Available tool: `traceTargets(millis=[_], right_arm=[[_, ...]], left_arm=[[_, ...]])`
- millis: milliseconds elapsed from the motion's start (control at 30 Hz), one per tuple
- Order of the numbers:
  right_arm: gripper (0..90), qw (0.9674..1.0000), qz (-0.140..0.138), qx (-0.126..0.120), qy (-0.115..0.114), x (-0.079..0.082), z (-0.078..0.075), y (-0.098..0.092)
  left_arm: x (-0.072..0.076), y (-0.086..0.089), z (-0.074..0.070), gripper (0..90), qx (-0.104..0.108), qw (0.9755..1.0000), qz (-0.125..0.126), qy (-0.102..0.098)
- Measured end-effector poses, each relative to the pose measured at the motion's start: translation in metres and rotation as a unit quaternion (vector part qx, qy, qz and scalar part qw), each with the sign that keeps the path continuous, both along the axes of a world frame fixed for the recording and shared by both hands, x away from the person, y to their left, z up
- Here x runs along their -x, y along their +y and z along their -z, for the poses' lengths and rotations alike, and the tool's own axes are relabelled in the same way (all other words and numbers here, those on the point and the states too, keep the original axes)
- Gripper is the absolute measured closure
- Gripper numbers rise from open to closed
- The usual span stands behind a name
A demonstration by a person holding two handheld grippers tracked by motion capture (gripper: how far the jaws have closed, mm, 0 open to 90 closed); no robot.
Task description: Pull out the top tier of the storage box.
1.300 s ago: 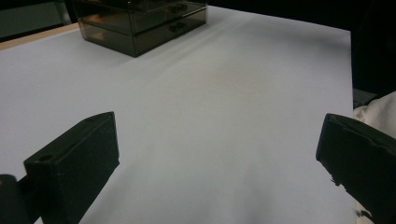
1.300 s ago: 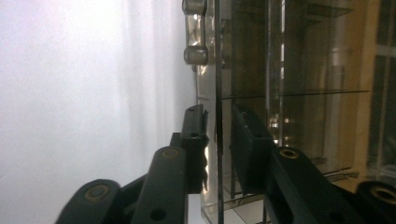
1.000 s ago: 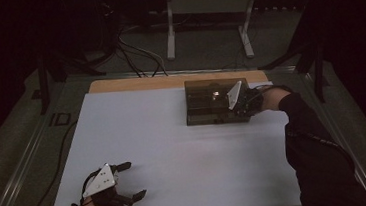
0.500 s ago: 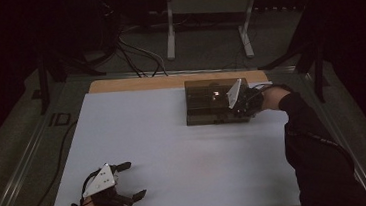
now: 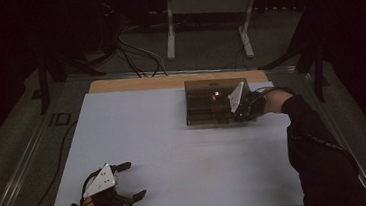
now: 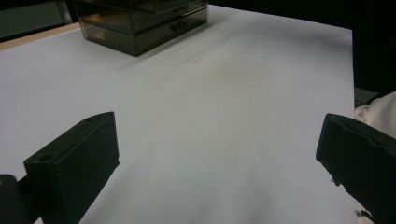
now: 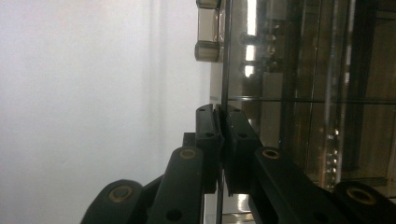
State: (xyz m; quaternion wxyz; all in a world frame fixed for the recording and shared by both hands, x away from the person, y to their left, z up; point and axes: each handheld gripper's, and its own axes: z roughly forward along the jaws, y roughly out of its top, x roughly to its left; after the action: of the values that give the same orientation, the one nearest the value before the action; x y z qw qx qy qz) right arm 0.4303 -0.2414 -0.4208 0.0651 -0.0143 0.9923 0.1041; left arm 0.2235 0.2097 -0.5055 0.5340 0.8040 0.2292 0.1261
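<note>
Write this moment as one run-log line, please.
right gripper: jaws shut on drawer front | drawer box: far right of table | left gripper: jaws open, holding nothing

Drawer box: top cut off by the upper edge in the left gripper view.
Box contents: too dim to tell.
Right gripper: jaw tips hidden against the box's right side.

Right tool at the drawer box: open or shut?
Shut. In the right gripper view, the right tool has both pads clamped on the thin edge of a front panel of the smoky drawer box.
</note>
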Motion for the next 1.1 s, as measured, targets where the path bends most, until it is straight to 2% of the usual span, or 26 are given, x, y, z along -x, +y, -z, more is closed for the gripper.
traceTargets(millis=[400, 1100], right_arm=[[87.4, 0.9999, -0.009, -0.011, 0.003, 0.015, 0.002, -0.003], [88.0, 0.9997, -0.017, -0.016, 0.009, 0.027, 0.004, -0.007]], left_arm=[[0.0, -0.001, 0.001, 0.9, -0.003, 1.0, 0.0, 0.001], [0.0, -0.001, 0.001, 0.9, -0.003, 1.0, 0.001, 0.001]])
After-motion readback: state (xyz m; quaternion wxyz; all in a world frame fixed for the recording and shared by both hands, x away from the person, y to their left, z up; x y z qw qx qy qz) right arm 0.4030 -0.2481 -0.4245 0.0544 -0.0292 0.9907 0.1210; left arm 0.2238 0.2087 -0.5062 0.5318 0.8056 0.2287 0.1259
